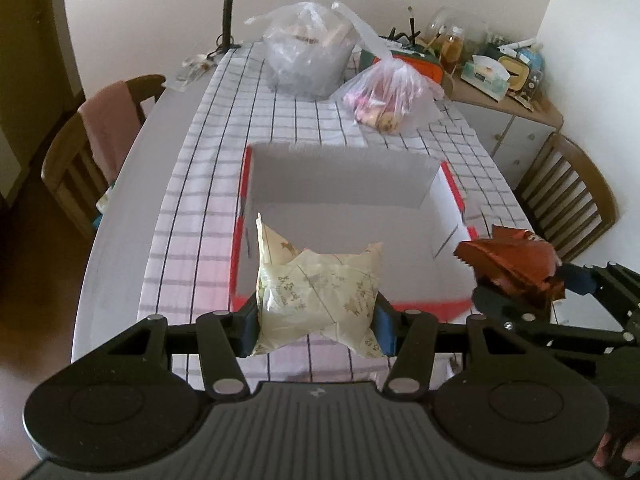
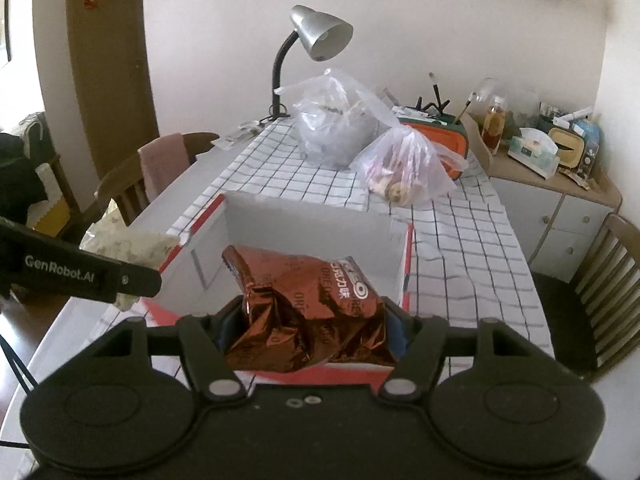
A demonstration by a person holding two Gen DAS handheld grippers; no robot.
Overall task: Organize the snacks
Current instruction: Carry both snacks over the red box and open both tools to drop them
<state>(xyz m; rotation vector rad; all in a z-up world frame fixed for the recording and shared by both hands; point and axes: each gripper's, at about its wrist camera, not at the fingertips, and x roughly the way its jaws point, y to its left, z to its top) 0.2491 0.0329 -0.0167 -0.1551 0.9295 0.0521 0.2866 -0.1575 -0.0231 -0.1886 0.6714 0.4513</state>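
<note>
Left wrist view: the left gripper (image 1: 316, 320) pinches a pale yellow crinkled snack packet (image 1: 316, 296) above the near edge of the open white red-rimmed cardboard box (image 1: 340, 176). The right gripper (image 2: 310, 330) clamps a shiny brown foil snack bag (image 2: 308, 312) over that box's near rim.

Plain white walls (image 2: 224, 40) closed in the room. A silver gooseneck lamp (image 2: 320, 32) stood at the far end of the checked-cloth surface (image 1: 224, 168), wooden chairs (image 1: 568, 200) flanked it, and a cluttered white cabinet (image 2: 560, 216) filled the corner.
</note>
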